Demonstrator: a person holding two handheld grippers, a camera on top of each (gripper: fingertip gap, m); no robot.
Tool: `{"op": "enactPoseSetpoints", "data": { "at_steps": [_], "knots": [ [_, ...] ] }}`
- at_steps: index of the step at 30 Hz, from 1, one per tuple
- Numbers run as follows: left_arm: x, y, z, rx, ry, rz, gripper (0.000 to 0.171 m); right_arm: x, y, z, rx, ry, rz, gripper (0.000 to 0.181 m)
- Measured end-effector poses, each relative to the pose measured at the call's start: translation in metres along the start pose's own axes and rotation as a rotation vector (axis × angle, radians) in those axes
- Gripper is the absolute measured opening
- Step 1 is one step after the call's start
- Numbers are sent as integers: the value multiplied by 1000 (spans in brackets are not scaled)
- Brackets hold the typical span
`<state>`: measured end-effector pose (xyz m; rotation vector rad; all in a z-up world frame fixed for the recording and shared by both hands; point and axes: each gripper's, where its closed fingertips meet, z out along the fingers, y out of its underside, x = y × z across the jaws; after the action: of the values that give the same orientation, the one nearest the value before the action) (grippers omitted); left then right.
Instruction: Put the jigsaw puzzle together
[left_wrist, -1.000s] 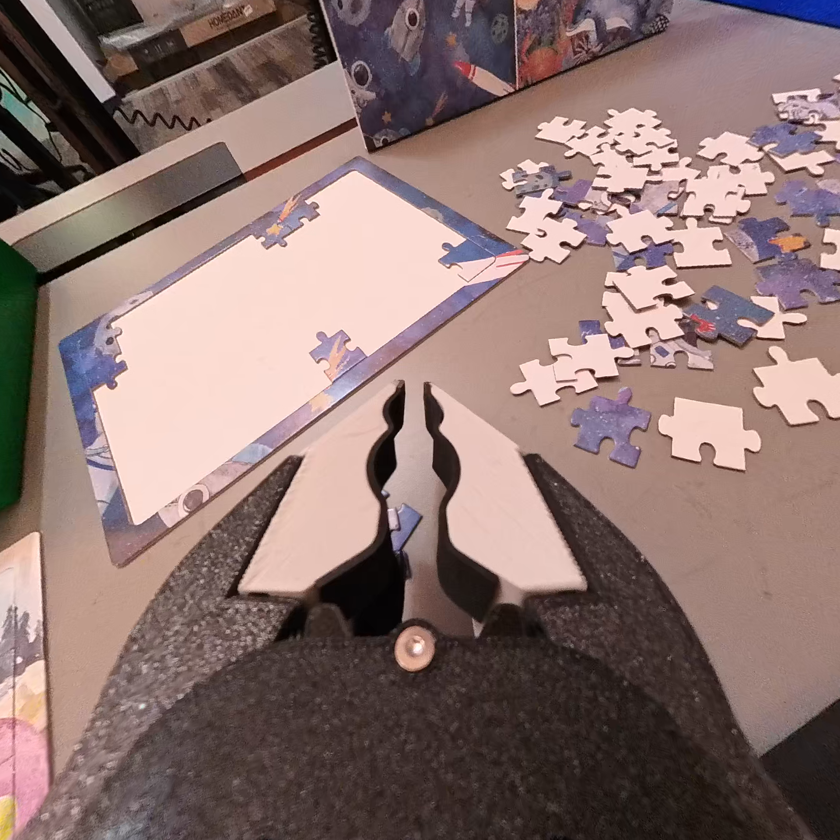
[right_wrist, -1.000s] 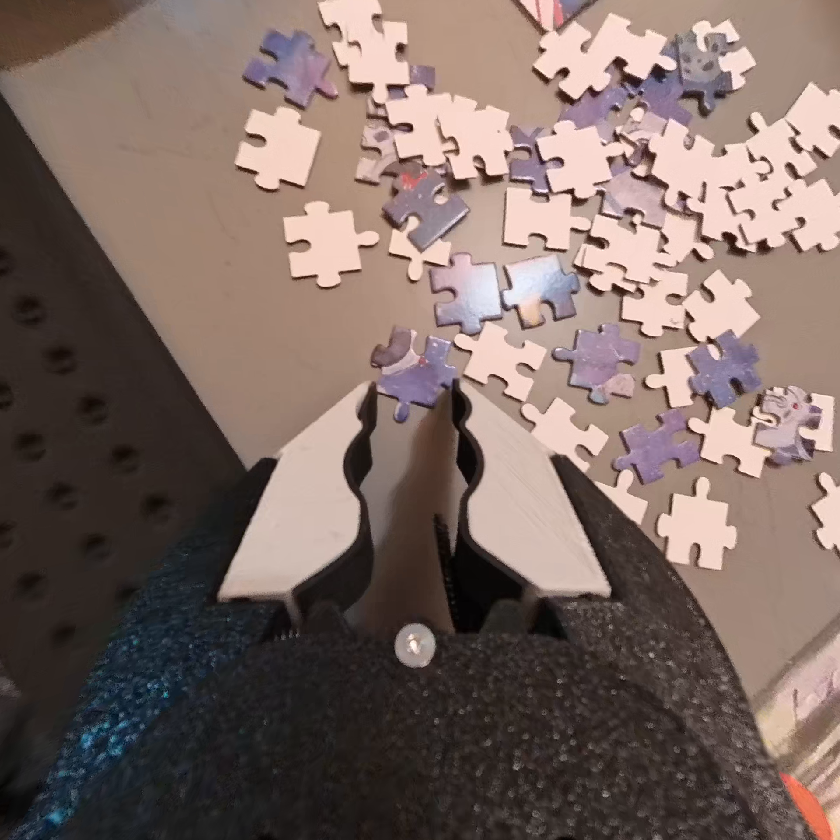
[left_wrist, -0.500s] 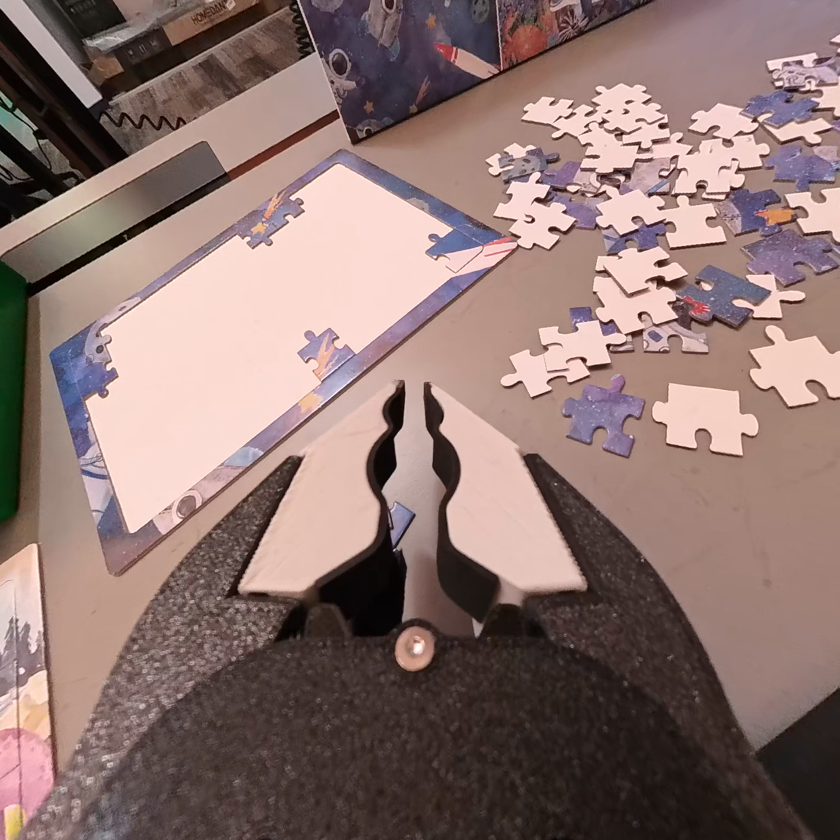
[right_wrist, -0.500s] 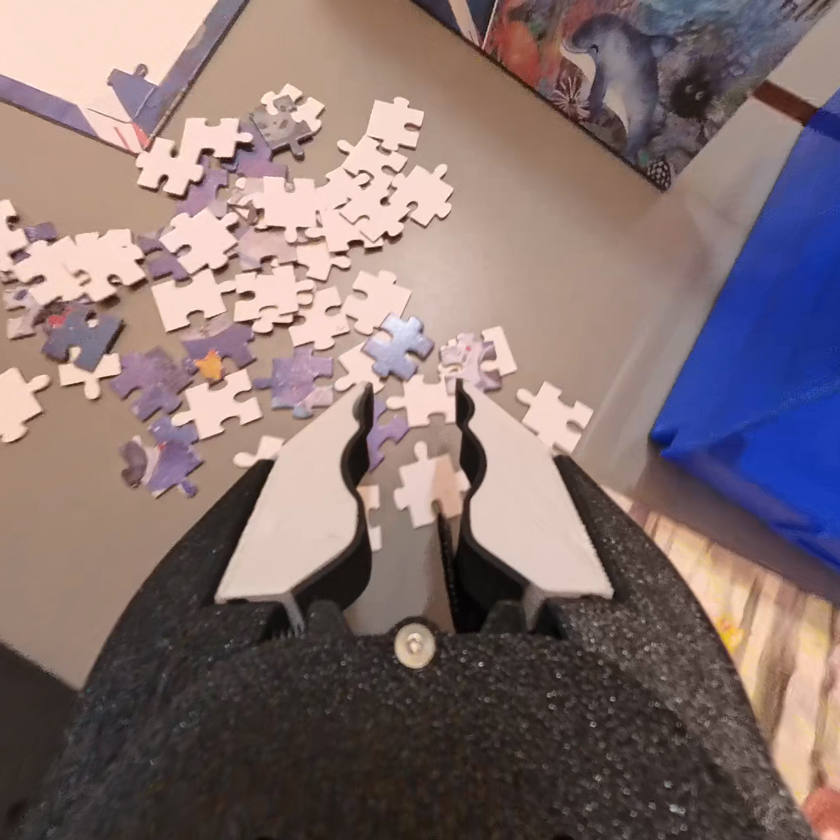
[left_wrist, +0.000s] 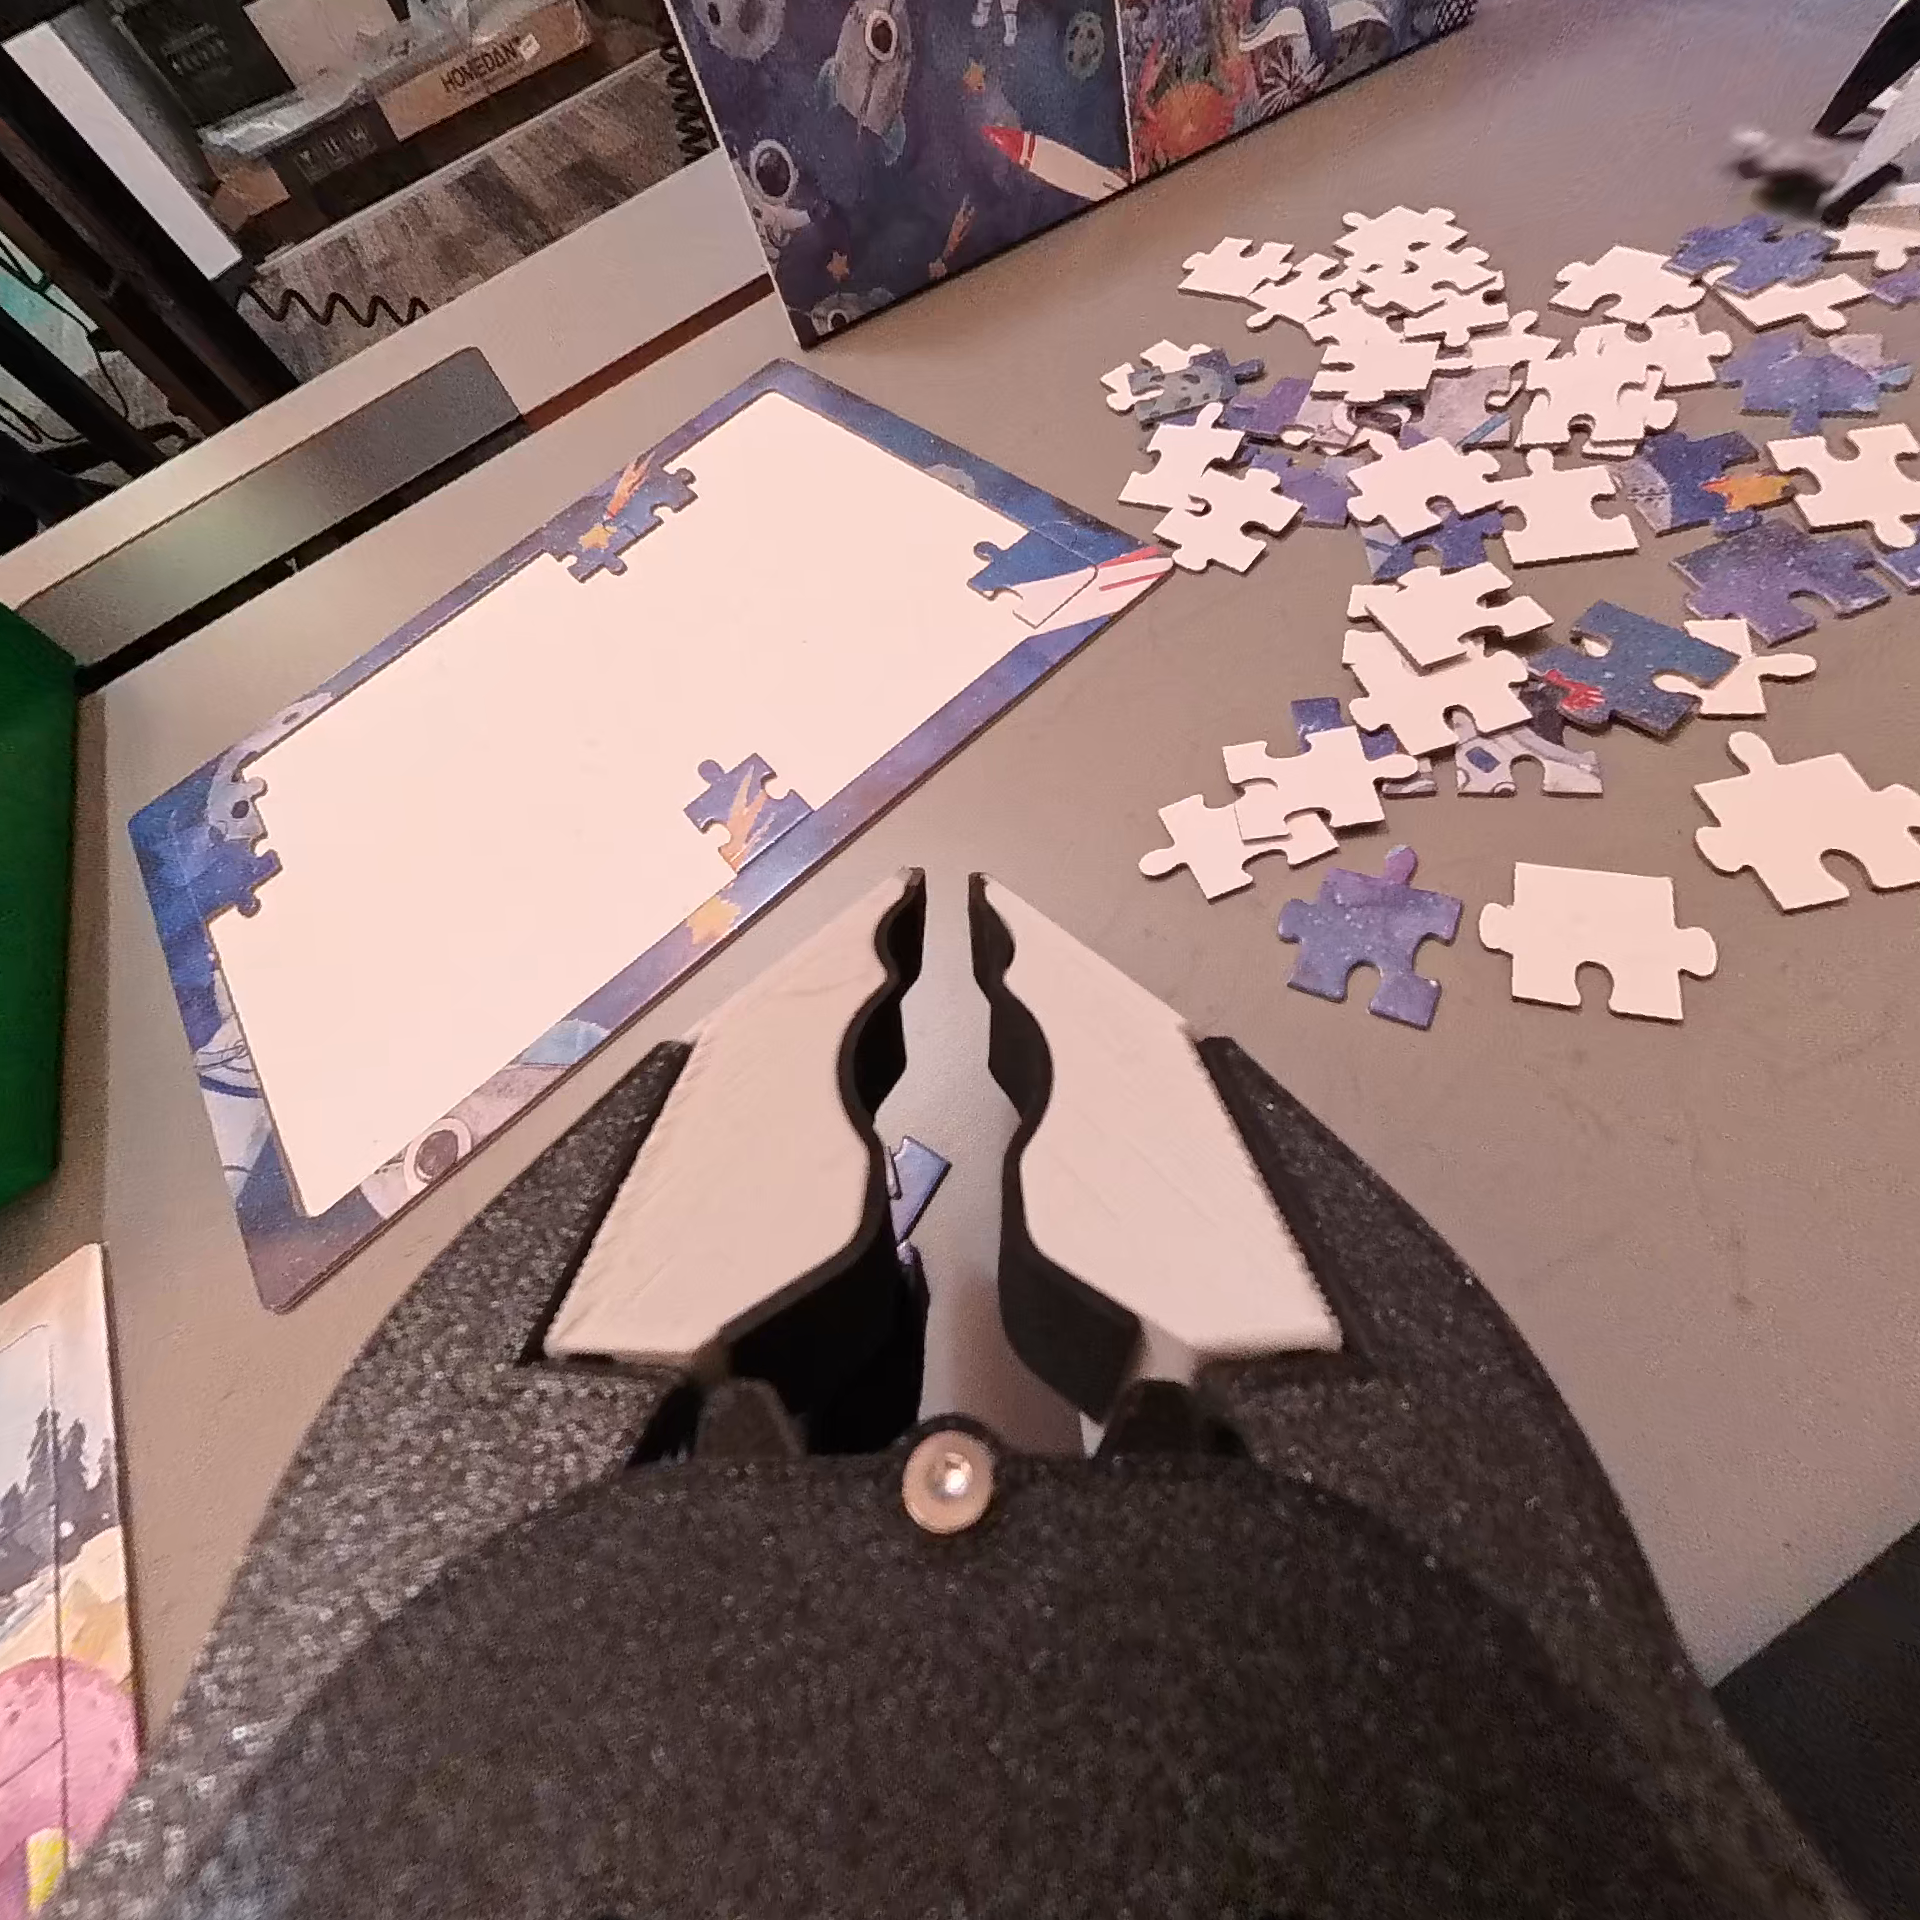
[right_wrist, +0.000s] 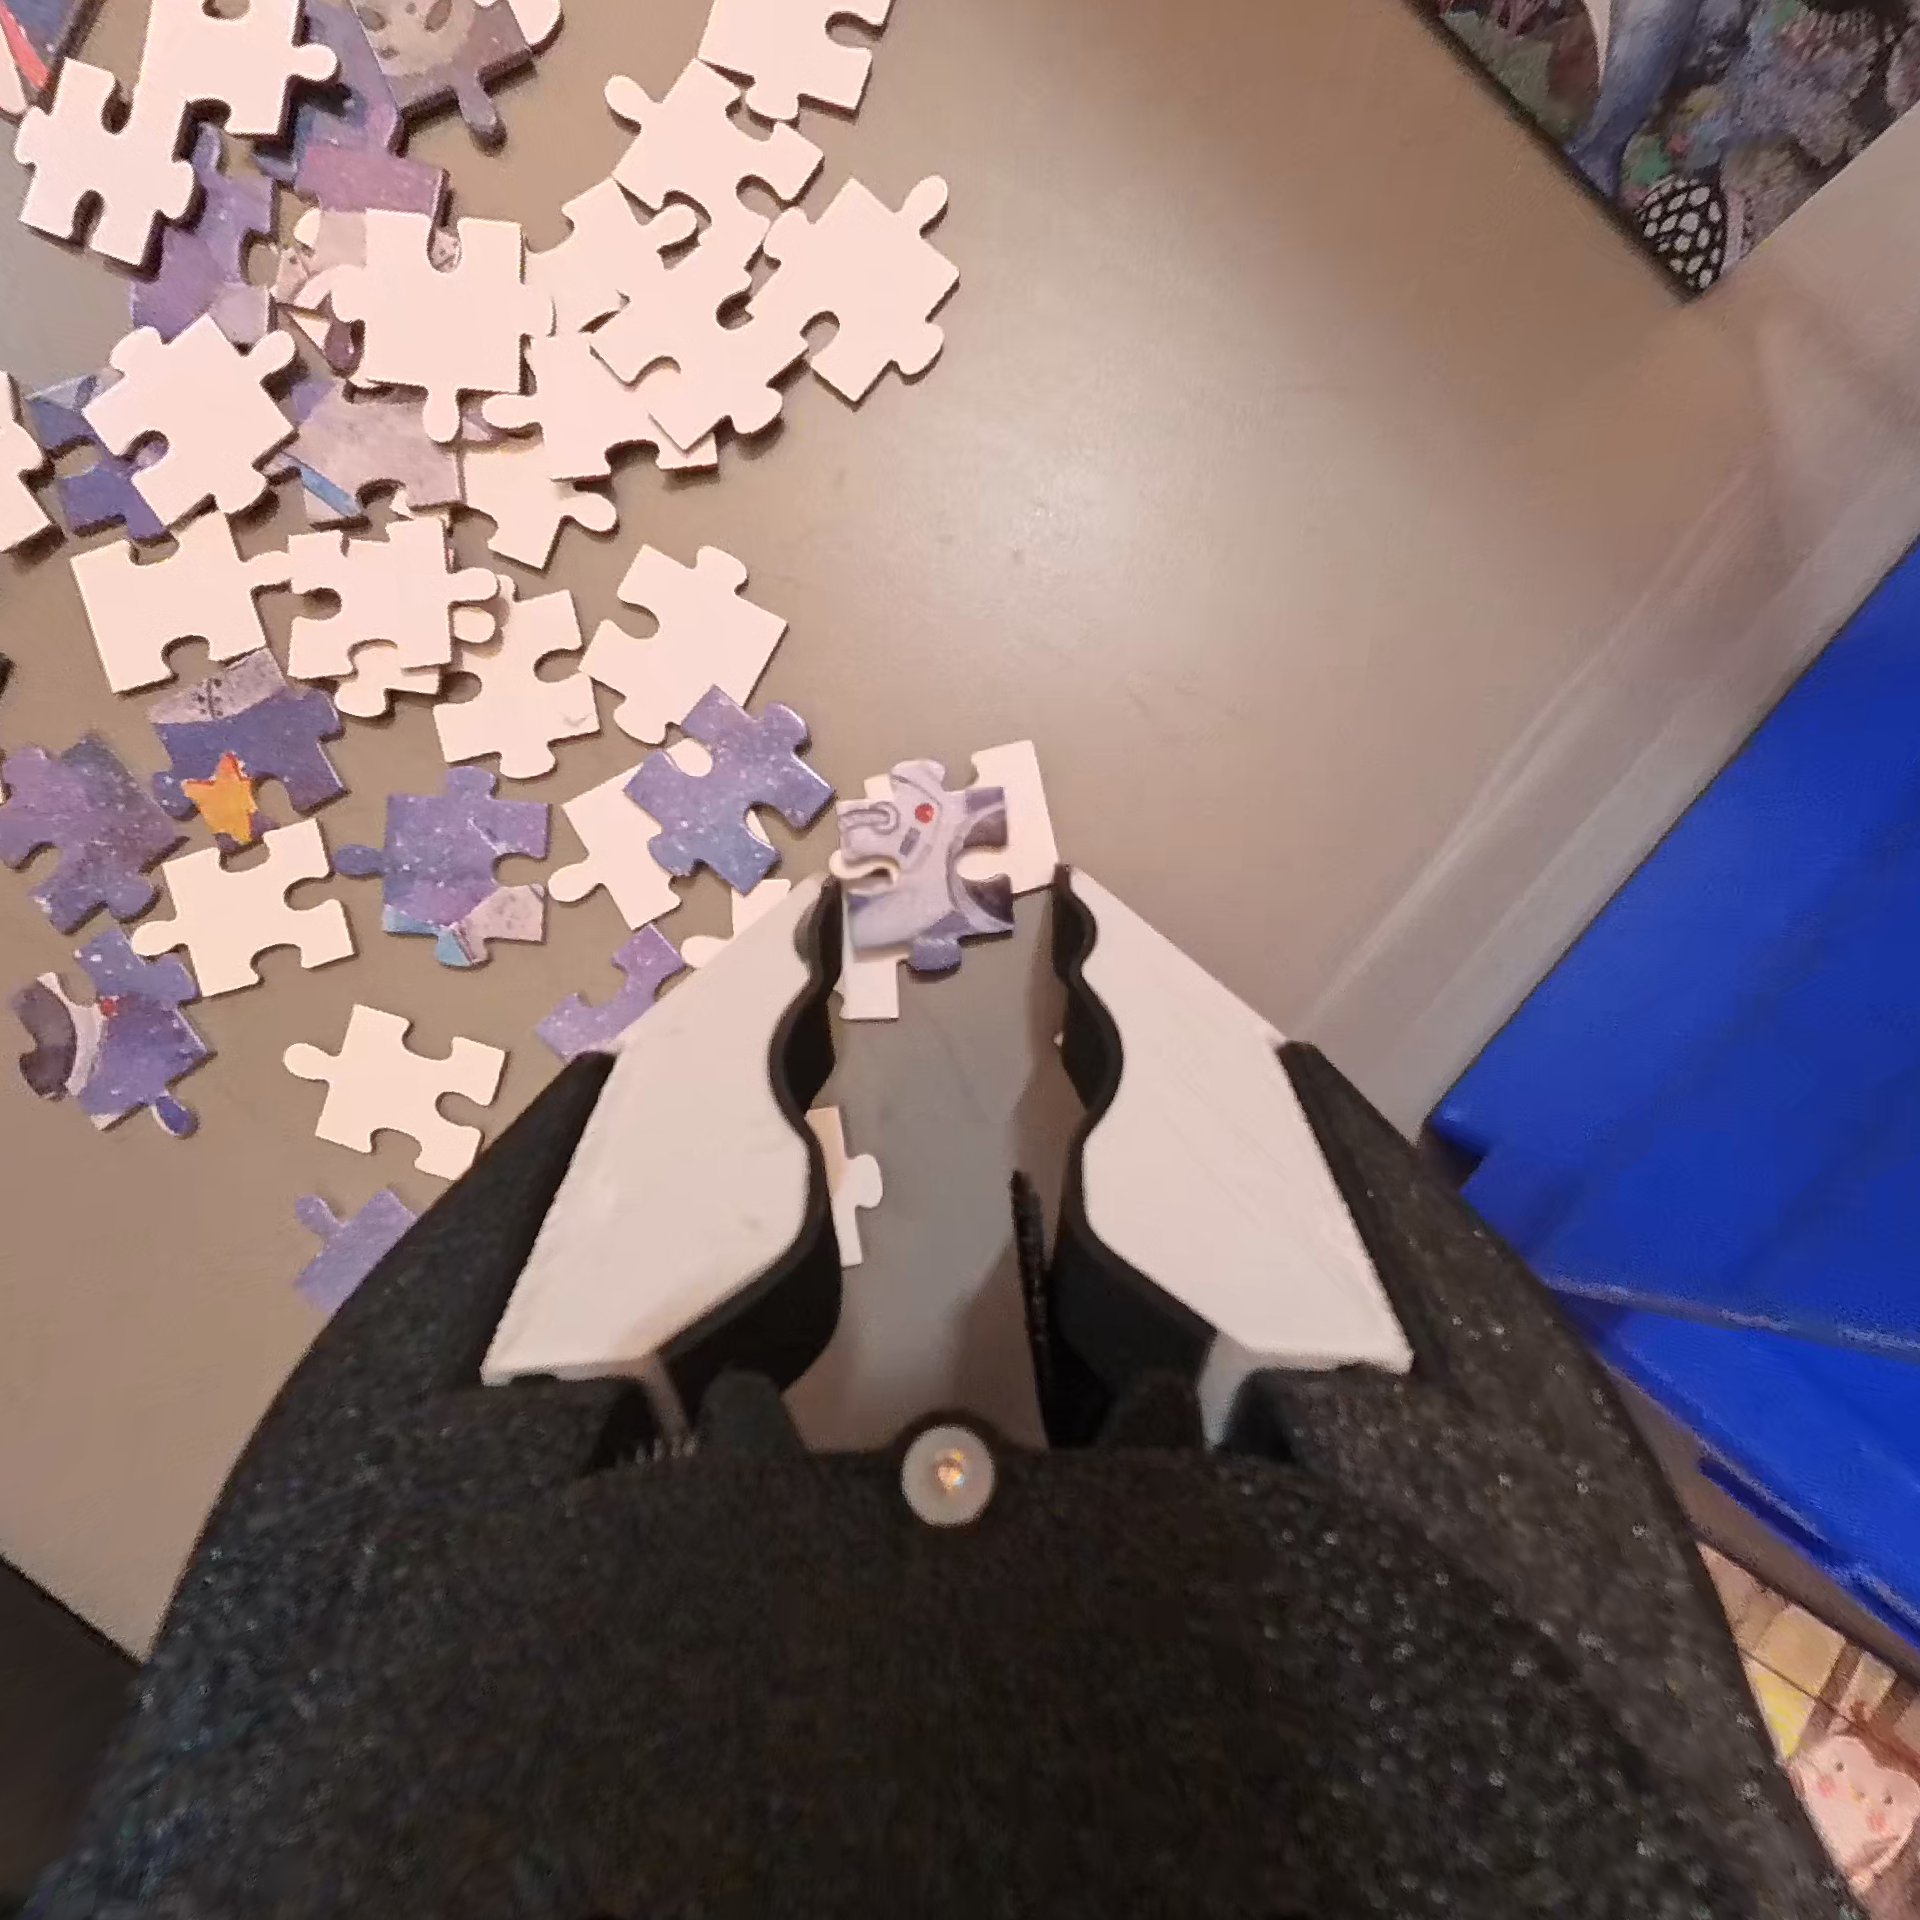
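Here, your left gripper (left_wrist: 945, 881) hovers over the grey desk (left_wrist: 1351, 1195), its fingers (left_wrist: 790, 1101) nearly pressed together with only a slim gap, a small blue piece (left_wrist: 916, 1172) visible on the desk between them. Just ahead lies the puzzle frame (left_wrist: 935, 738), a few edge pieces seated in it. Your right gripper (right_wrist: 940, 883) has its fingers (right_wrist: 1184, 1122) spread, empty, over an astronaut piece (right_wrist: 920, 868) at the edge of the loose pieces (right_wrist: 436, 436). A blue bin (right_wrist: 1714, 1039) stands just right.
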<state>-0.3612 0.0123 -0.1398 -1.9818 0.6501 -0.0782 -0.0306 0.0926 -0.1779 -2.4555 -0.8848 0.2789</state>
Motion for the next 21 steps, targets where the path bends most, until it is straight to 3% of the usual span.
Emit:
{"op": "enactPoseSetpoints", "data": {
  "at_steps": [4,13,16,21],
  "knots": [
    [0,0,0,-1,1,0,8,2,2,-2,-10,9,-8,31],
    [0,0,0,-2,-1,2,8,-1,2,-12,-38,47,-62,31],
    [-1,0,0,1,-7,-1,8,-12,-14,-27,-16,71,-126,31],
    [-5,-1,-1,9,-4,-46,8,-48,-73,-50,51,98,-292,31]
  ]
}}
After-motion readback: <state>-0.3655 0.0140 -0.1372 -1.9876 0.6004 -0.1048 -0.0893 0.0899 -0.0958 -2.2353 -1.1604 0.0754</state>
